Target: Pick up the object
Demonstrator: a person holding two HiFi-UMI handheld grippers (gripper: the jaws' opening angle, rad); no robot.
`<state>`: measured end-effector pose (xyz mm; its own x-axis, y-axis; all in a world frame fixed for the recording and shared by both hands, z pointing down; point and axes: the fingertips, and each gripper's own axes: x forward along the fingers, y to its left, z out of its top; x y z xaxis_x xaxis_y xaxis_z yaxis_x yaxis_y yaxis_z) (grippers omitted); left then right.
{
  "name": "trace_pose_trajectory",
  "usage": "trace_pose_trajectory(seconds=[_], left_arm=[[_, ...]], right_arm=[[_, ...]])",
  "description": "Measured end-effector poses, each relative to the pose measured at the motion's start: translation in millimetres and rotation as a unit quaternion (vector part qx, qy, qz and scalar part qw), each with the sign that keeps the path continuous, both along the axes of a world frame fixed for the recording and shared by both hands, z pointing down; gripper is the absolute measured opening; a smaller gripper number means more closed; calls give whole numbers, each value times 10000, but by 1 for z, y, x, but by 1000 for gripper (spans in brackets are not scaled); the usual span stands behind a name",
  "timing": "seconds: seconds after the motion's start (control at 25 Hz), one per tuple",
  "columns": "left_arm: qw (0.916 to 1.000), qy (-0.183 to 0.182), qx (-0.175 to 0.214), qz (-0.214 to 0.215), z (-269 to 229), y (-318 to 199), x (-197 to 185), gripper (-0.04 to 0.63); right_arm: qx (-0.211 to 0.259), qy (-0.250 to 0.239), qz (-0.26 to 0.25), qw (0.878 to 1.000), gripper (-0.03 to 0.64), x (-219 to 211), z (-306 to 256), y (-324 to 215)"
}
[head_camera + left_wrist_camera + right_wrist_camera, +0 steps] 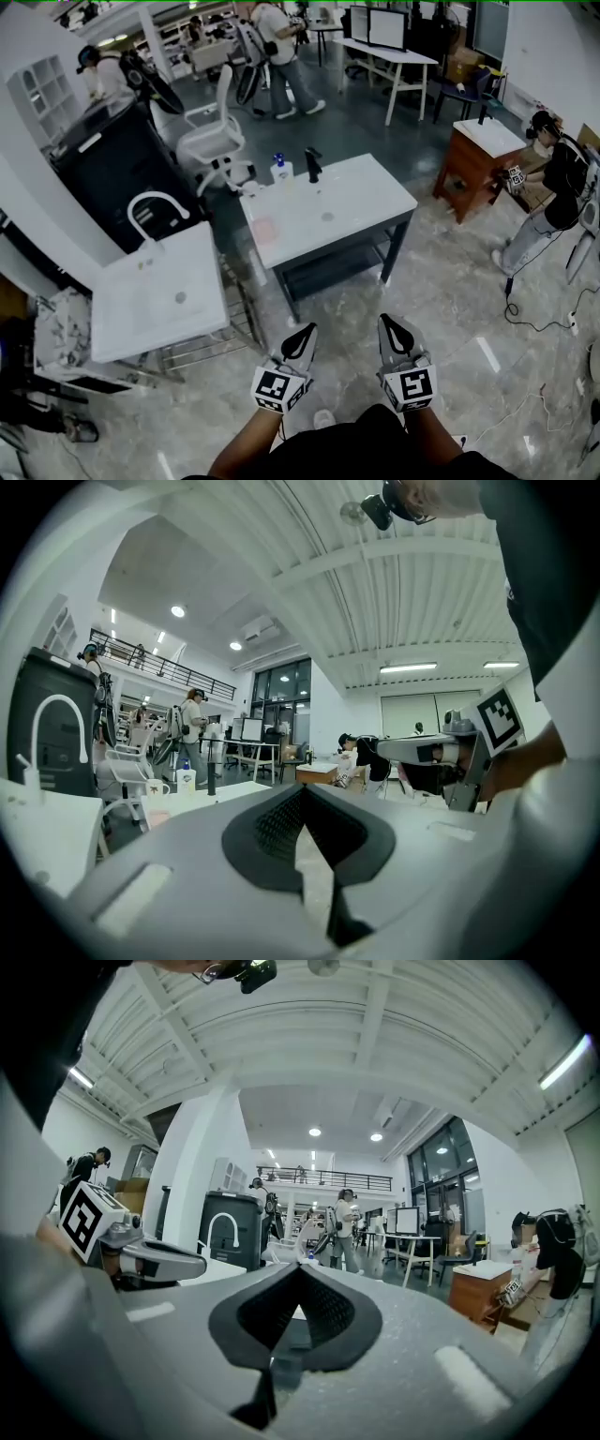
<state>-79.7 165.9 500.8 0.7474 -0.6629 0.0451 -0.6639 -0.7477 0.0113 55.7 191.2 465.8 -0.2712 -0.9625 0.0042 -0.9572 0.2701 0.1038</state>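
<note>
Close in by the person's body, the left gripper (301,343) and right gripper (395,335) are both clenched shut on nothing. The white table (361,202) lies well apart at twelve o'clock. Its upright bottle (280,170), probably the target, stands toward eleven, nearer the left gripper.

Black-tipped white fingers (300,343), black-white marker cubes (279,388).

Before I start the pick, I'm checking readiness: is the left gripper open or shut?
Shut: on the left gripper, the jaws meet at their tips with nothing between them.
</note>
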Motion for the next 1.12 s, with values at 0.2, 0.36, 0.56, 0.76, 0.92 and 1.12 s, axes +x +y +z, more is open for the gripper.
trace_pose_trajectory(seconds=[0.2, 0.36, 0.56, 0.76, 0.92, 1.12], left_arm=[[9999, -16, -61, -85, 7, -13, -14, 17], [9998, -44, -118, -156, 11, -31, -8, 17], [9994, -69, -149, -292, 17, -68, 12, 17], [9983, -70, -31, -572, 7, -116, 30, 17], [9959, -14, -97, -897, 7, -150, 35, 17], [9940, -84, -164, -1074, 13, -175, 57, 17]], right_arm=[[-42, -55, 75, 9999, 2, -1, 6, -16], [-26, -48, -54, 10000, 2, 3, 5, -39], [-41, 31, -293, 9996, 2, 17, 8, -75], [-19, 75, -564, 9984, 2, 40, 9, -124], [0, 79, -763, 9971, 2, 57, 7, -159], [-17, -110, -904, 9958, 2, 82, 7, -192]])
